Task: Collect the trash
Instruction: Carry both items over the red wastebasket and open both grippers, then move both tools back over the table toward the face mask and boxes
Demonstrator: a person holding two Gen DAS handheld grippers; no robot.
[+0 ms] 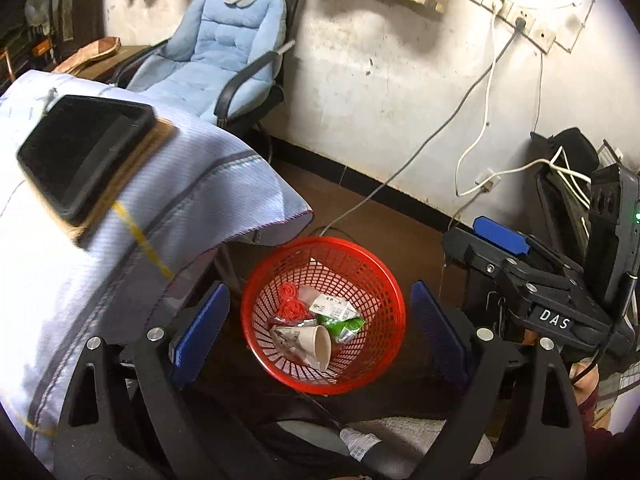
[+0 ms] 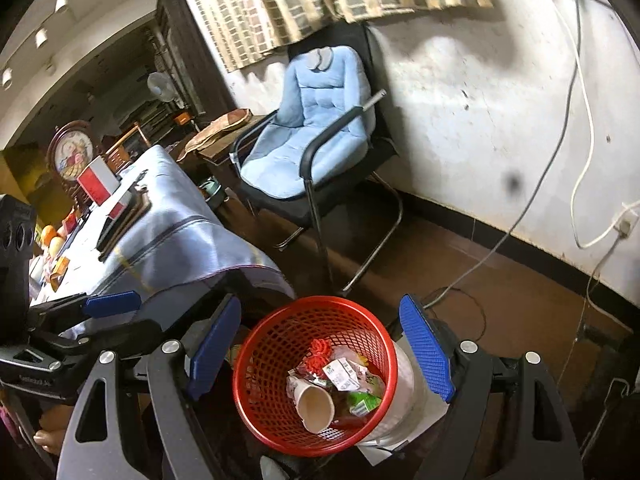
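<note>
Right wrist view: chair (image 2: 316,148) and draped table (image 2: 168,236) flank red basket (image 2: 260,364).

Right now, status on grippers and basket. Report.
Left gripper open, empty. Right gripper open, empty. Red basket on floor, paper cup and wrappers inside. Nothing blocking.

left claw (image 1: 320,336): wide, empty | right claw (image 2: 322,356): wide, seemingly empty

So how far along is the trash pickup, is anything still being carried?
Done: the red basket on the floor already holds a paper cup, a green wrapper and other scraps. In hand: nothing; the left gripper and the right gripper both stand open above it. Left: small items sit at the far end of the cloth-covered table; whether any are trash is unclear.
</note>
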